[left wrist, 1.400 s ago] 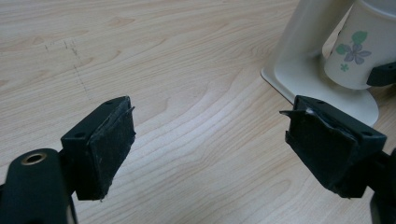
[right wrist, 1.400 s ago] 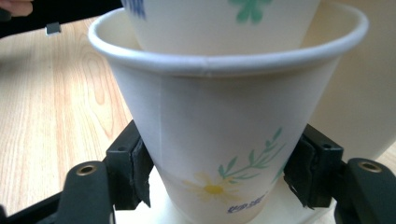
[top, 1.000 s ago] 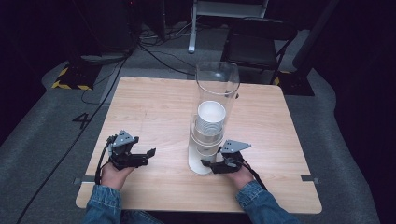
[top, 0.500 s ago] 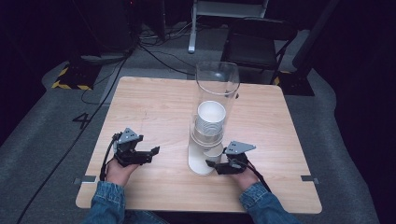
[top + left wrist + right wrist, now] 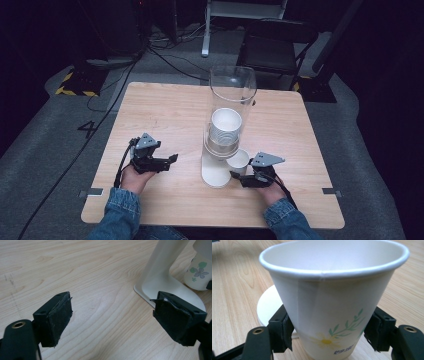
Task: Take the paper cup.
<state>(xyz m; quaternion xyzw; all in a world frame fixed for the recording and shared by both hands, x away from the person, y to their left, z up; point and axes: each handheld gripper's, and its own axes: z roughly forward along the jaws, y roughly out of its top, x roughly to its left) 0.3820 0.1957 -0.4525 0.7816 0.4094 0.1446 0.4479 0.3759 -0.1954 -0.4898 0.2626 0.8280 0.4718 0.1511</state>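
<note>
A clear tube dispenser (image 5: 232, 95) stands mid-table on a white stand (image 5: 216, 175) and holds a stack of white paper cups (image 5: 226, 127). Just right of the stand is one flowered paper cup (image 5: 238, 161), upright, with my right gripper (image 5: 239, 176) shut on it. In the right gripper view the pads (image 5: 287, 331) press both lower sides of the cup (image 5: 332, 297), with the stand's base (image 5: 265, 306) behind. My left gripper (image 5: 172, 160) is open over bare wood left of the stand. In the left gripper view, nothing lies between the jaws of the left gripper (image 5: 112, 315); the stand (image 5: 162, 272) and cup (image 5: 197, 273) lie beyond.
The wooden table (image 5: 165, 115) has bare room on the left, the far side and the right. A dark chair (image 5: 272, 45) and cables (image 5: 165, 50) lie on the floor beyond the far edge. Denim sleeves (image 5: 117, 215) come in from the near edge.
My right gripper has moved right with the cup, drawing it clear of the dispenser's bottom. My left gripper has shifted a little right toward the stand, still open.
</note>
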